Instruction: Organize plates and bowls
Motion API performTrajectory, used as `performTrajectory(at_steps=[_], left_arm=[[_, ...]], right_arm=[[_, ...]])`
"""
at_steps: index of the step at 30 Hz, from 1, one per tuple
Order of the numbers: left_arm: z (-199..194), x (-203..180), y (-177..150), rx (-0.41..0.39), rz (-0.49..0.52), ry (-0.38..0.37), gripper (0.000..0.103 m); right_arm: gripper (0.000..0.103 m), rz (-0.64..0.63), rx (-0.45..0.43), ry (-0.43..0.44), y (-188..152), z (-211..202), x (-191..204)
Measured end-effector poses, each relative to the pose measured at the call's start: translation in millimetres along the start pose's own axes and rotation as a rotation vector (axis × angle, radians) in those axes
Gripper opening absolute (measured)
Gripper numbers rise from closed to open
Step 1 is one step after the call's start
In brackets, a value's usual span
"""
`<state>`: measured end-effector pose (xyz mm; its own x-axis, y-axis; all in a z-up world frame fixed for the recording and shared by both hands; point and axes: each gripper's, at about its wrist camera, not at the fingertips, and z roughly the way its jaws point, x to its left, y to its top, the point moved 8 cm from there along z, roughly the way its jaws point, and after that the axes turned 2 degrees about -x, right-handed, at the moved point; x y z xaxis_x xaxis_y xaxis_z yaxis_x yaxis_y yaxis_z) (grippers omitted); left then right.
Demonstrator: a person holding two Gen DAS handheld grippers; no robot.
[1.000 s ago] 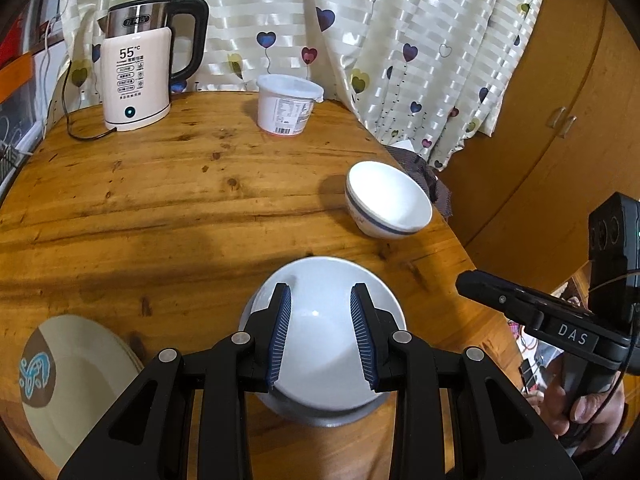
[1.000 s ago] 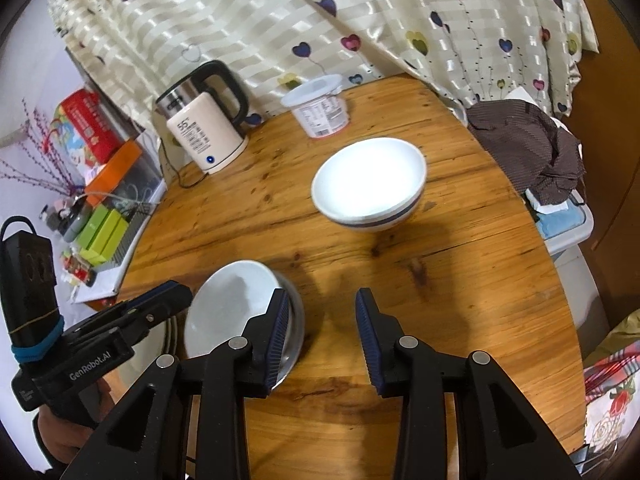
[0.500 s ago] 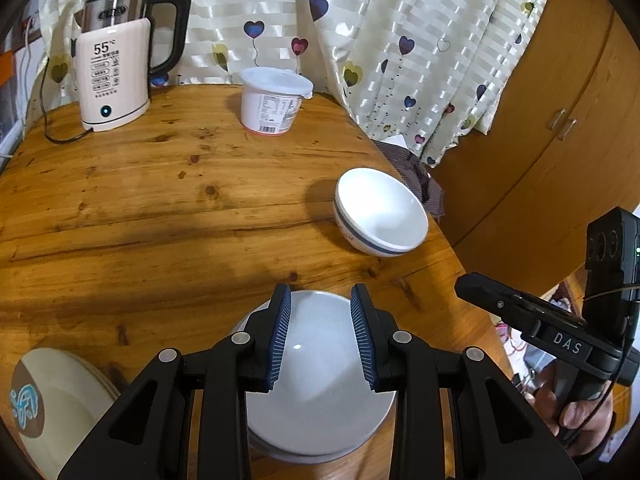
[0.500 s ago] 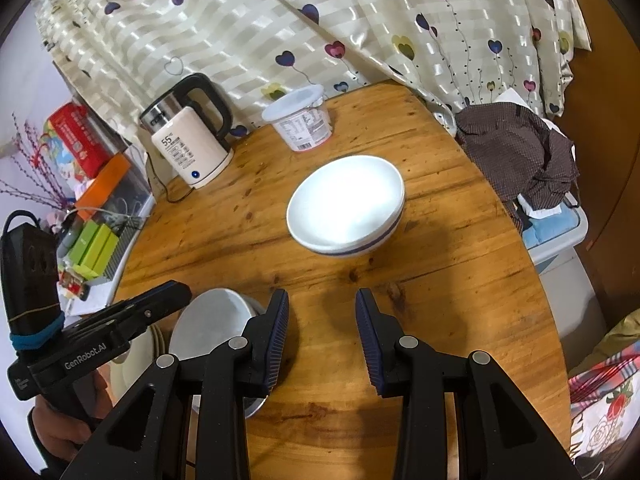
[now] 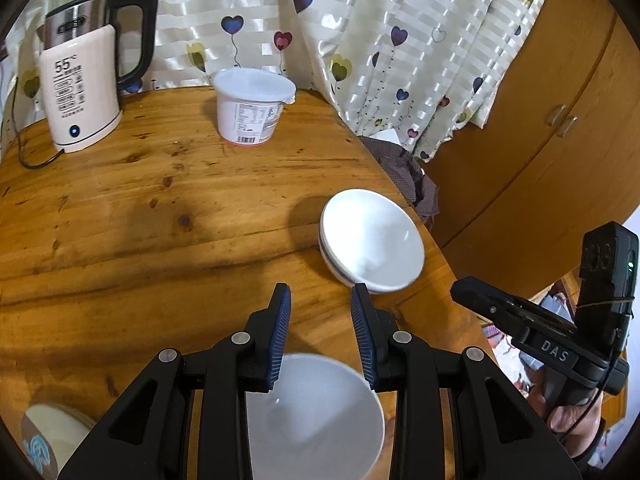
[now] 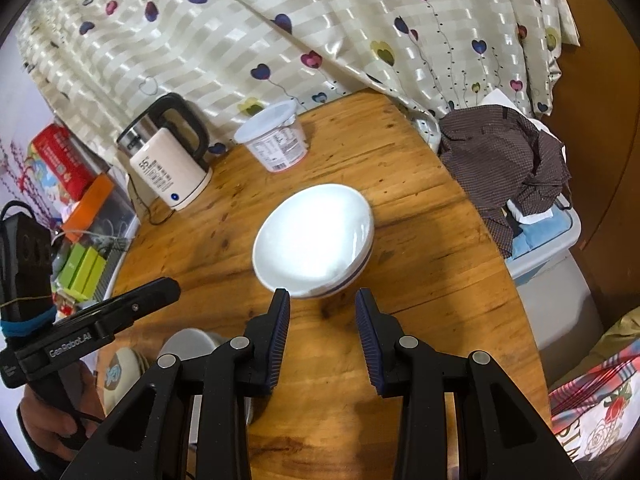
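A blue-banded white bowl [image 6: 314, 240] sits near the round wooden table's [image 6: 420, 280] far edge, directly ahead of the right gripper [image 6: 319, 318], jaws parted and empty; the left gripper [image 5: 320, 320], likewise parted, is offset to its left.

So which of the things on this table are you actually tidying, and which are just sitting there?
For the job: blue-banded white bowl; plain white bowl; patterned plate.

Just lying about: electric kettle; lidded plastic tub; brown checked cloth.
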<state>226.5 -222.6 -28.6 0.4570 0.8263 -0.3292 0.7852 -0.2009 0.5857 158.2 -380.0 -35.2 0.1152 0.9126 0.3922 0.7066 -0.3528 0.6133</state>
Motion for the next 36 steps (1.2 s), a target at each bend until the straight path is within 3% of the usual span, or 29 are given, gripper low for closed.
performTrajectory(at_steps=[12,30,36], left_arm=[[47,-5,17,0.073,-0.034,-0.035,0.032],[88,-11,21,0.145,-0.036,-0.04,0.032],[94,-8,19,0.155,-0.051,-0.042,0.03]], right_arm=[[0.033,0.019,0.015,-0.014,19,26,-18],[0.014,0.053,0.059,-0.001,24,59,-33],[0.014,0.047,0.058,-0.001,26,61,-31]])
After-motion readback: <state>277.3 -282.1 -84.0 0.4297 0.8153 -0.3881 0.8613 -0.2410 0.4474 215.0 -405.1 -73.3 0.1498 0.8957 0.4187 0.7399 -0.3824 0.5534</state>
